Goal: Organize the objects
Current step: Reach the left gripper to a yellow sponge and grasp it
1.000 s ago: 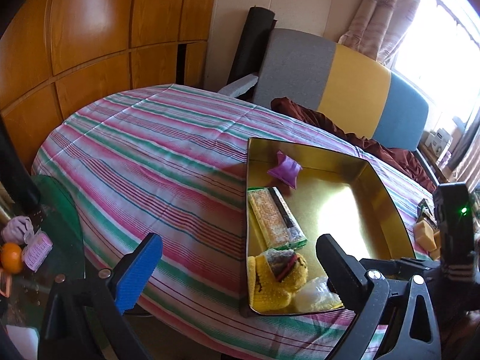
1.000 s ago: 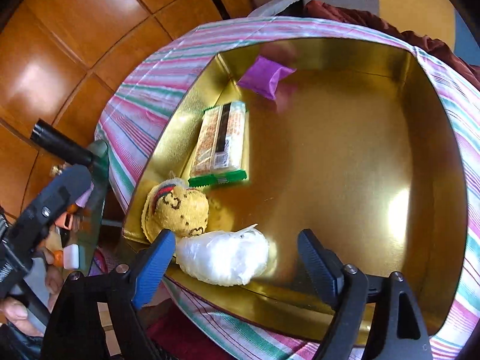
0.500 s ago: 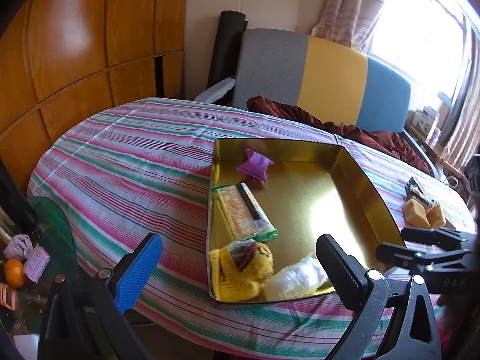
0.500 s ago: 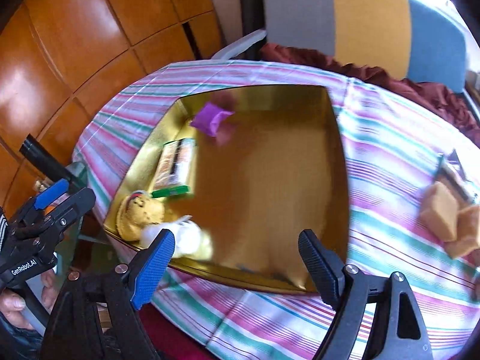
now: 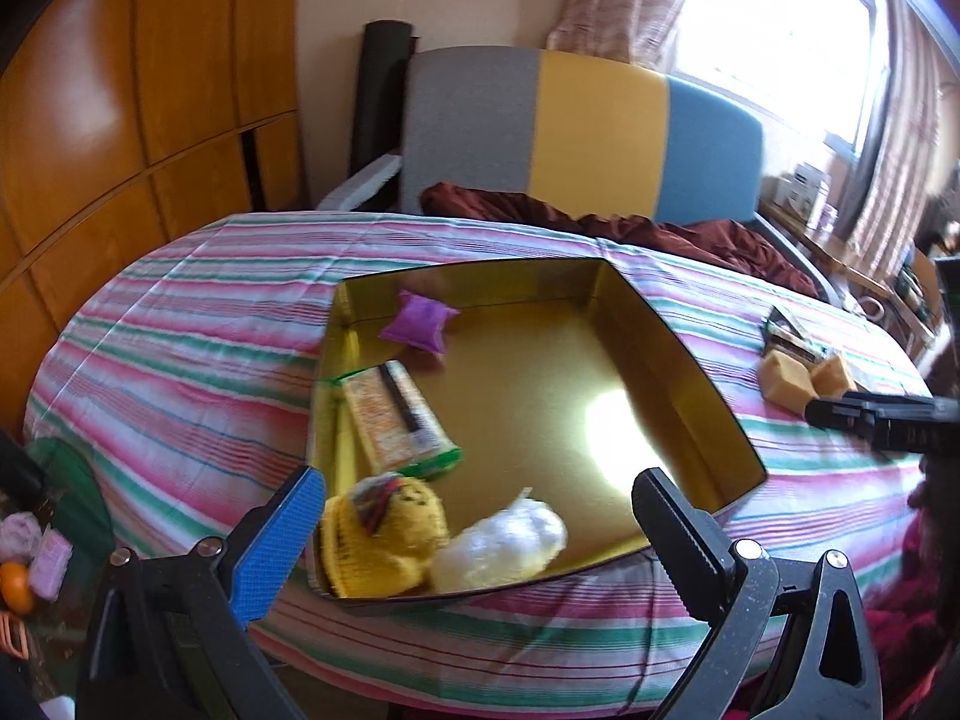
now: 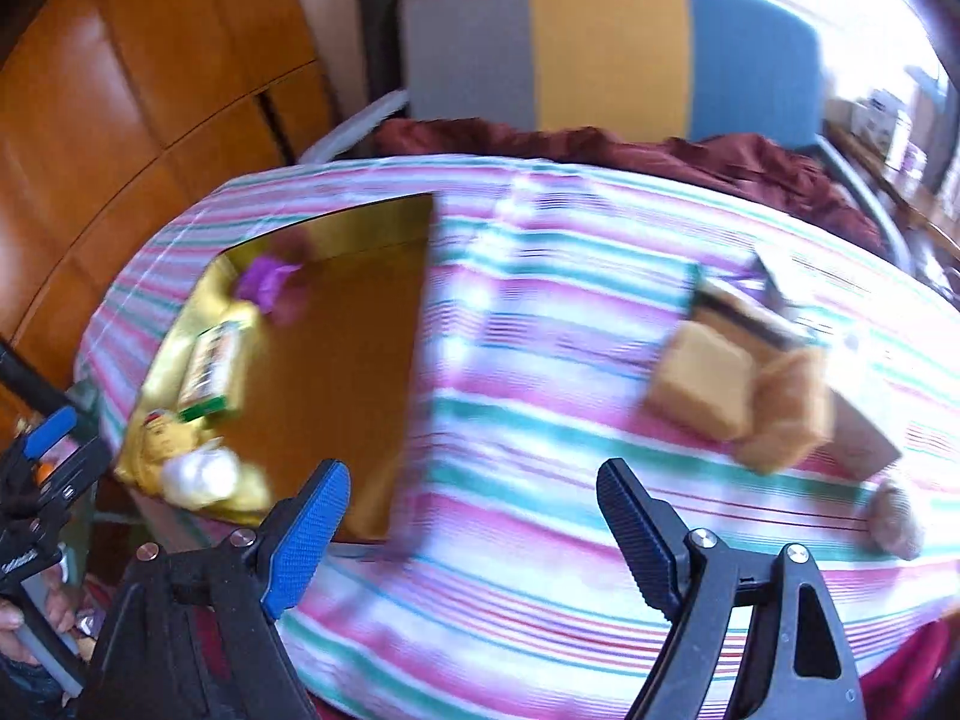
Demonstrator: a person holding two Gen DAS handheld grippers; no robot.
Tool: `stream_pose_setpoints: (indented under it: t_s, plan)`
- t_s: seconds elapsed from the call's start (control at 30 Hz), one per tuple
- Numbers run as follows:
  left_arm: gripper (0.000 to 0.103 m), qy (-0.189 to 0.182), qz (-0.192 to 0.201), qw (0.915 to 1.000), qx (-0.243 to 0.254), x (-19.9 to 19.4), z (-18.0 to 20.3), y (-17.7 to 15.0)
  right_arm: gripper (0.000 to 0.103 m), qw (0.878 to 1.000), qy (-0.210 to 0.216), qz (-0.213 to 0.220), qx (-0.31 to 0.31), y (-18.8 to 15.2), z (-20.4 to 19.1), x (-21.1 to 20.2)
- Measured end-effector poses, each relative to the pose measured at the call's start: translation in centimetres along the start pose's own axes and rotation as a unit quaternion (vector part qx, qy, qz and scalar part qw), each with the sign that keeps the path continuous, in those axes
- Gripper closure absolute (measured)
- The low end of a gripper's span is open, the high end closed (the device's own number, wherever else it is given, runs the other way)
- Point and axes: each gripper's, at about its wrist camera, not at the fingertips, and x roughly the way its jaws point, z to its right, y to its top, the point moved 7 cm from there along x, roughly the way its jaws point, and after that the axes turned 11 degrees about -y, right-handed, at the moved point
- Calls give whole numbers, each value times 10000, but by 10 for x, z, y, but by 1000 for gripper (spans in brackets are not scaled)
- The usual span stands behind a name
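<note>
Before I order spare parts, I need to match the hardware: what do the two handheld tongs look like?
Both look alike. The left tongs and right tongs are black plastic frames with silver pivot screws. On each, one finger carries a textured blue pad, the other a ribbed black one. Seen from the right camera, the left tool bears white lettering, too blurred to read. No cables or sleeves show.

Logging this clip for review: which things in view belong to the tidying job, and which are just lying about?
Job:
gold tray
purple pouch
snack packet
yellow plush toy
white bag
tan blocks, outside the tray

Lying about:
striped cloth
sofa
maroon blanket
orange
</note>
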Motion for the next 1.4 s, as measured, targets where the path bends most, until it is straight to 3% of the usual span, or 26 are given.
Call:
stream_pose_setpoints:
  t_s: [0.2, 0.43, 0.53, 0.63, 1.03, 1.17, 1.4]
  plan:
    - [0, -187, -87, 9995, 246, 11, 25, 3, 17, 9962, -677, 20, 552, 7, 84, -1]
    - [0, -475, -246, 9969, 586, 23, 59, 4, 17, 9801, -1089, 135, 1656, 16, 184, 9]
    - [0, -563, -307, 9950, 770, 30, 77, 9, 17, 9739, -1010, 115, 2031, 9, 210, 24]
    - [0, -656, -328, 9928, 948, 40, 99, 17, 17, 9656, -693, -214, 2498, -3, 223, 39]
    - [0, -978, -563, 9755, 1891, 112, 216, 48, 17, 9479, -268, 59, 3175, -2, 244, 26]
    - [5, -991, -827, 9691, 2104, 146, 242, 47, 17, 9470, -169, 95, 3207, 0, 245, 26]
    - [7, -959, -1250, 9653, 2081, 203, 269, 45, 17, 9474, 8, 182, 3197, 2, 243, 22]
